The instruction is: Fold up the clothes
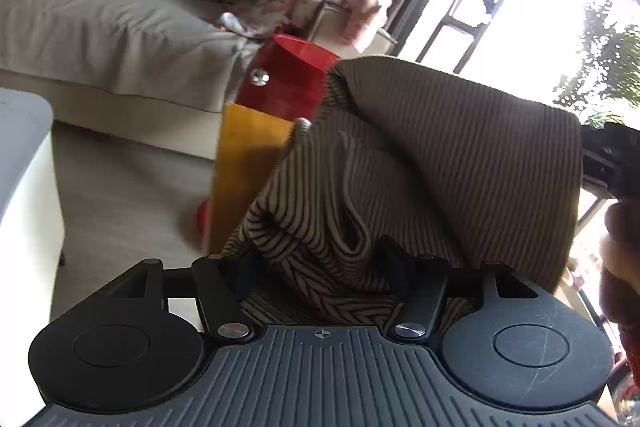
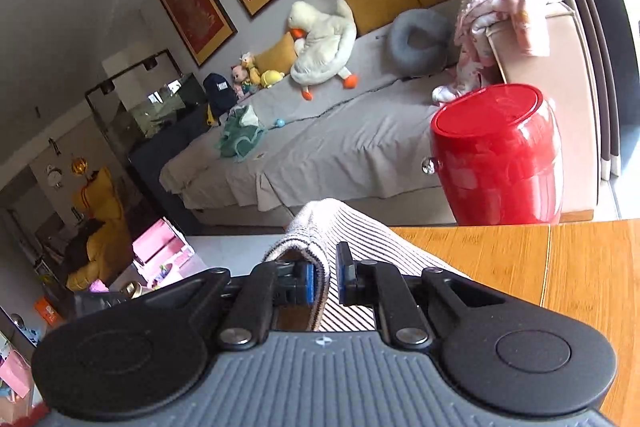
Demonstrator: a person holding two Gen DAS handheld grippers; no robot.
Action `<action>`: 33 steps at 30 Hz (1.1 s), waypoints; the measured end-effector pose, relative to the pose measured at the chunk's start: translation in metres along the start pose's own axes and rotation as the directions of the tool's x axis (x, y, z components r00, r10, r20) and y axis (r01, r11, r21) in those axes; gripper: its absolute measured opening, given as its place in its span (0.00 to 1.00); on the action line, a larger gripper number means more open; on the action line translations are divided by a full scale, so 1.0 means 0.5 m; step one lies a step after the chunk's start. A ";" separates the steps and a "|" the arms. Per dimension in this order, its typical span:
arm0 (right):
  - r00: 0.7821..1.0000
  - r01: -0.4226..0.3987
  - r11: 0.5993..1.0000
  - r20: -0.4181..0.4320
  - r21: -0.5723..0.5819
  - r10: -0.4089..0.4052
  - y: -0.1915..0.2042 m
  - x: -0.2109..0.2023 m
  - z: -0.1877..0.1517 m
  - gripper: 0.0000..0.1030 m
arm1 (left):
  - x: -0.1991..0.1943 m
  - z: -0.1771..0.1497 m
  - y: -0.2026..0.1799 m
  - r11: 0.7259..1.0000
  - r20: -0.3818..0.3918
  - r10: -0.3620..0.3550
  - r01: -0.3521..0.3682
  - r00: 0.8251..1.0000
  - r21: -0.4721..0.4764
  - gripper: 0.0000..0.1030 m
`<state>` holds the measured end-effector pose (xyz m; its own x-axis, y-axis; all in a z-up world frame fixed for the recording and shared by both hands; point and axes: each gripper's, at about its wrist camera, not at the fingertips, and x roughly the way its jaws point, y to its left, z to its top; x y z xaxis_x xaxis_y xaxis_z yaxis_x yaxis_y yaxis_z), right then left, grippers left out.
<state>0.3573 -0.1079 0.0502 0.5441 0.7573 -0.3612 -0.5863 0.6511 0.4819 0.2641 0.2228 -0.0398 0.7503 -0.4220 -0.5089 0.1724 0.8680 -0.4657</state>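
Left wrist view first: the left gripper (image 1: 320,263) has its jaws spread fairly wide with a bunched fold of the striped knit garment (image 1: 420,155) sitting between them. The pads are mostly buried in cloth, so I honestly can't tell if they're pressing on it or just sitting around it. The garment is lifted and draped like a tent, hanging over the edge of the wooden worktop (image 1: 244,163), and its top corner runs off toward the right gripper (image 1: 612,151) at the frame edge, with the person's hand (image 1: 620,259) below it. Behind it are the red bin (image 1: 288,83) and the grey sofa (image 1: 100,27).

Right wrist view: the right gripper (image 2: 326,277) is pinched nearly closed on a thin hem of the striped knit garment (image 2: 320,227), held up above the worktop (image 2: 520,267). The red bin (image 2: 496,155) stands just past the worktop's far edge.

My read is that it's mid-fold, one edge lifted to carry across. Next move probably needs both hands travelling together so the cloth lands flat on the worktop, not sliding off the edge.

View differences: only the left camera shows how much fabric is bunched and hanging, and only the right one shows a clean, definite pinch plus the bare worktop to land on.
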 end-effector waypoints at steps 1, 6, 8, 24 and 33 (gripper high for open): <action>1.000 0.000 1.000 0.009 -0.010 0.000 0.005 -0.005 0.005 0.09 | 0.006 -0.006 -0.015 0.999 -0.011 -0.034 0.034 0.999 0.007 0.64; 1.000 -0.024 0.999 -0.016 -0.042 0.024 0.040 0.011 0.008 0.10 | 0.072 -0.056 -0.130 0.976 -0.108 -0.158 0.172 0.981 0.134 0.61; 0.997 -0.025 0.998 -0.076 -0.055 0.021 0.045 0.039 -0.009 0.10 | 0.095 -0.068 -0.162 0.967 -0.122 -0.167 0.187 0.978 0.173 0.61; 0.947 -0.044 0.997 -0.321 -0.063 0.022 0.016 0.105 -0.073 0.11 | 0.122 -0.080 -0.200 0.950 -0.129 -0.135 0.165 0.982 0.264 0.68; 0.960 0.030 0.953 -0.257 -0.302 -0.111 0.066 -0.005 -0.061 0.62 | 0.120 -0.073 -0.182 0.965 -0.120 -0.168 0.188 0.979 0.182 0.70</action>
<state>0.3184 -0.0868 0.0427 0.4337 0.6675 -0.6053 -0.7238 0.6582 0.2073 0.2698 0.1089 -0.0542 0.6289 -0.5901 -0.5063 0.4238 0.8061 -0.4131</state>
